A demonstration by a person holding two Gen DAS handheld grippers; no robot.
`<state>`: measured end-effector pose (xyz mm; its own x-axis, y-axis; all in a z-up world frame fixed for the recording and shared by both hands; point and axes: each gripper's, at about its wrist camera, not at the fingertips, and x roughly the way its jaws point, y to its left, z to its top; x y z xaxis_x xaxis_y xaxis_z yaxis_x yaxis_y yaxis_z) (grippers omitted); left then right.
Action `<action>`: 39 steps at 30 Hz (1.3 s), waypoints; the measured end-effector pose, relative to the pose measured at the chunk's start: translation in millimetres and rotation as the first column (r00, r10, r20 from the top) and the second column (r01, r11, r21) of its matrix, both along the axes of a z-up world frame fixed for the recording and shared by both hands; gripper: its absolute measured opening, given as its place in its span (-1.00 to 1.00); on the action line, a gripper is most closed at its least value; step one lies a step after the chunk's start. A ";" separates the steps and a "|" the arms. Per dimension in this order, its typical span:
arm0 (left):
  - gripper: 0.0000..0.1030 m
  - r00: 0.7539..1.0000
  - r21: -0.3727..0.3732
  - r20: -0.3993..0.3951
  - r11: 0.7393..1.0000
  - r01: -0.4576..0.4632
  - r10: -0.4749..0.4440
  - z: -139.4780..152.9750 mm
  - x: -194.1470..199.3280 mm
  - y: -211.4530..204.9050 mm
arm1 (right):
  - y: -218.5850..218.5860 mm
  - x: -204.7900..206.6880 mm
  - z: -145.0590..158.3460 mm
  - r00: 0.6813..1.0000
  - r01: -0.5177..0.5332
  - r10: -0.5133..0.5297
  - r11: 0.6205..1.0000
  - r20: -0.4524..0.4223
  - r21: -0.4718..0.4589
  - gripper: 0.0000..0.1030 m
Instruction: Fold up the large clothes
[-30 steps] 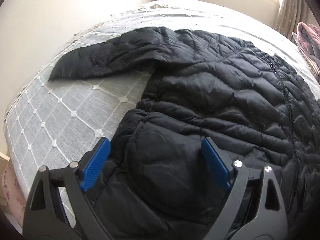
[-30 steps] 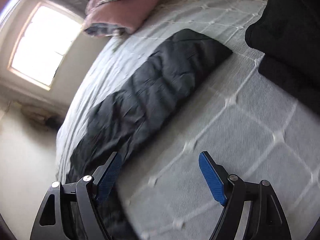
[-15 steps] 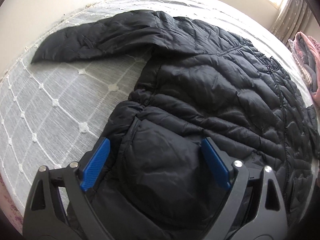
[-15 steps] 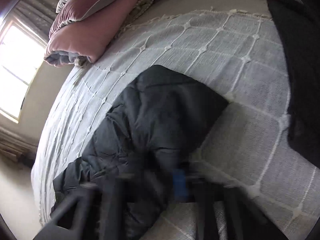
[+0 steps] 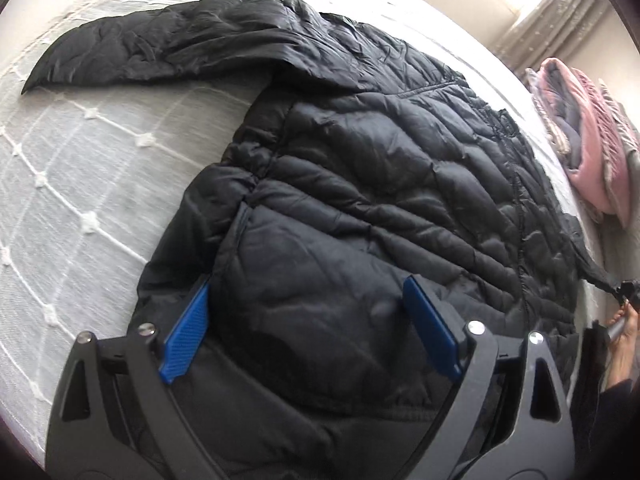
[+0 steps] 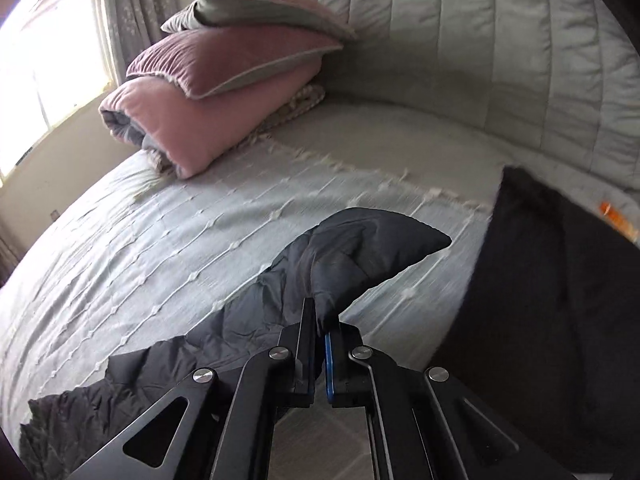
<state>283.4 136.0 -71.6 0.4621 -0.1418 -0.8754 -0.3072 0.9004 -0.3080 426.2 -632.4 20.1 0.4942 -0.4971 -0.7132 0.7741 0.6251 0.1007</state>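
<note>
A black quilted jacket (image 5: 380, 184) lies spread flat on the grey bedspread (image 5: 80, 184), one sleeve (image 5: 168, 56) stretched toward the far left. My left gripper (image 5: 308, 332) hovers open over the jacket's near part, its blue pads (image 5: 186, 340) wide apart with nothing pinched. In the right wrist view my right gripper (image 6: 320, 320) is shut on the other sleeve (image 6: 360, 252) near its cuff, which it holds lifted off the bed. At the left wrist view's right edge that sleeve (image 5: 592, 264) runs to the right gripper (image 5: 624, 292) and a hand (image 5: 620, 328).
Folded pink and grey bedding (image 6: 216, 92) is stacked near the window end of the bed, seen too as a pink pile (image 5: 588, 140). A padded grey headboard (image 6: 480, 40) runs behind. Another dark garment (image 6: 552, 300) lies at right.
My right gripper went from open over the sleeve to shut on it and lifted the cuff end up. My left gripper tilted further down over the jacket, still open.
</note>
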 end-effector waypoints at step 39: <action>0.80 0.986 -0.118 0.008 0.979 -0.164 0.166 -6.4 -6.3 79.5 | 455.3 48.6 -74.0 0.349 -0.920 0.936 0.350 -0.036 0.178 -0.08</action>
<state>277.1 215.5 -78.0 0.5030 -0.1631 -0.8487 -0.4423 0.7951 -0.4149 474.8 -177.0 -53.9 0.5017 0.3099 -0.8076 -0.2867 0.9404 0.1827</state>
